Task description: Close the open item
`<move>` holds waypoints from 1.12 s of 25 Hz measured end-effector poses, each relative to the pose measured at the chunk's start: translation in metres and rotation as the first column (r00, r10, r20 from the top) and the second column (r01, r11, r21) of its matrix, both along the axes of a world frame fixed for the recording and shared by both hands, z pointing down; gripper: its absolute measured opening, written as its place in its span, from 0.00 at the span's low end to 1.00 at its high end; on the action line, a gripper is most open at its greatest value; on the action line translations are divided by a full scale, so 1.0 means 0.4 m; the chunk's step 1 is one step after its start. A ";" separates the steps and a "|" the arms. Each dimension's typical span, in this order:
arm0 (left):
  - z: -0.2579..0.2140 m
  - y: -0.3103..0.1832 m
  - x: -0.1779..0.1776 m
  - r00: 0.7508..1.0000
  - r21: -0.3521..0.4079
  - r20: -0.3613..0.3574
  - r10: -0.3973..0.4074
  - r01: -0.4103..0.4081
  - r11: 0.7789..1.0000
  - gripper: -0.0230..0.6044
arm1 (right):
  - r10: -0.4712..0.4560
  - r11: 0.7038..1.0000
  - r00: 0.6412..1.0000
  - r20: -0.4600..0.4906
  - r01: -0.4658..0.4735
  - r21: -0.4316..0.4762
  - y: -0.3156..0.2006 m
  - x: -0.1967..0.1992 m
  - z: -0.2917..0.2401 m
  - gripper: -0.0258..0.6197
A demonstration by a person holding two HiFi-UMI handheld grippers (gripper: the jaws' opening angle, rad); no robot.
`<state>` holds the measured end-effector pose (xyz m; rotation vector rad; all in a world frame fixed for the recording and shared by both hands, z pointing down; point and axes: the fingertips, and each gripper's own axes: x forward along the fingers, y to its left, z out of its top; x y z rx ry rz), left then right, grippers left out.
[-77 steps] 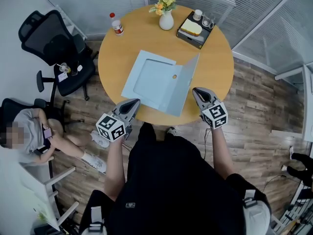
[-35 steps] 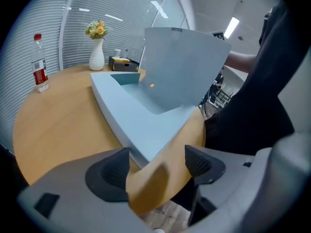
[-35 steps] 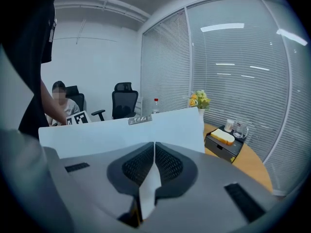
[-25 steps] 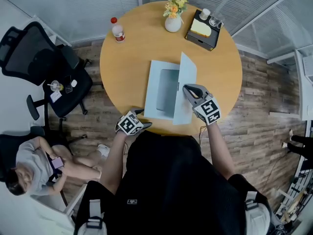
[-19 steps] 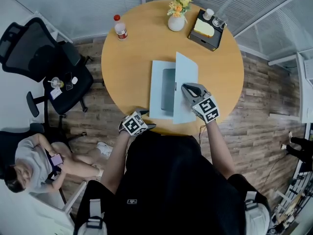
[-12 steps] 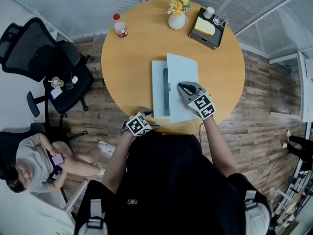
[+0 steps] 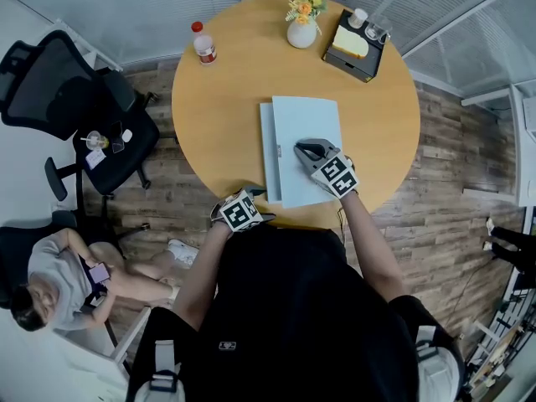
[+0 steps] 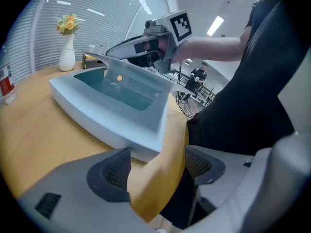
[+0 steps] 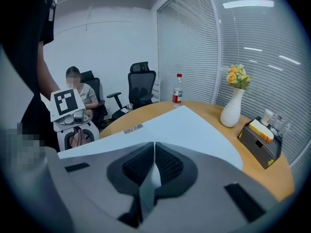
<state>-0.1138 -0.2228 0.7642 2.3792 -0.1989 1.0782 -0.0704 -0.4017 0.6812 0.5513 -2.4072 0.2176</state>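
A pale blue laptop-like case (image 7: 301, 151) lies on the round wooden table (image 7: 218, 115). Its lid (image 8: 133, 68) hangs low over the base (image 8: 107, 115), with a gap between them in the left gripper view. My right gripper (image 7: 301, 150) is shut with nothing in it, and its tips rest on top of the lid (image 9: 184, 127). My left gripper (image 7: 256, 194) is open at the table's near edge. Its jaws (image 8: 155, 169) stand either side of the rim, just short of the case's corner.
A white vase of flowers (image 7: 301, 30), a red-capped bottle (image 7: 202, 47) and a black box with cups (image 7: 352, 47) stand at the table's far side. Office chairs (image 7: 63, 82) and a seated person (image 7: 50, 283) are to the left.
The lid has swung from upright down to nearly flat over the base, with my right gripper riding on it to the left. My left gripper stayed at the table edge.
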 end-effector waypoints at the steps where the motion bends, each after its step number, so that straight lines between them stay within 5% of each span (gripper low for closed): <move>1: 0.002 0.001 0.001 1.000 -0.005 -0.003 -0.006 0.006 1.000 0.60 | -0.006 1.000 1.000 -0.007 0.006 -0.005 0.001 -0.003 0.009 0.05; 28: -0.007 0.001 0.028 1.000 -0.008 -0.003 -0.024 0.024 1.000 0.60 | -0.144 0.987 0.975 -0.169 0.130 -0.092 0.034 -0.045 0.133 0.05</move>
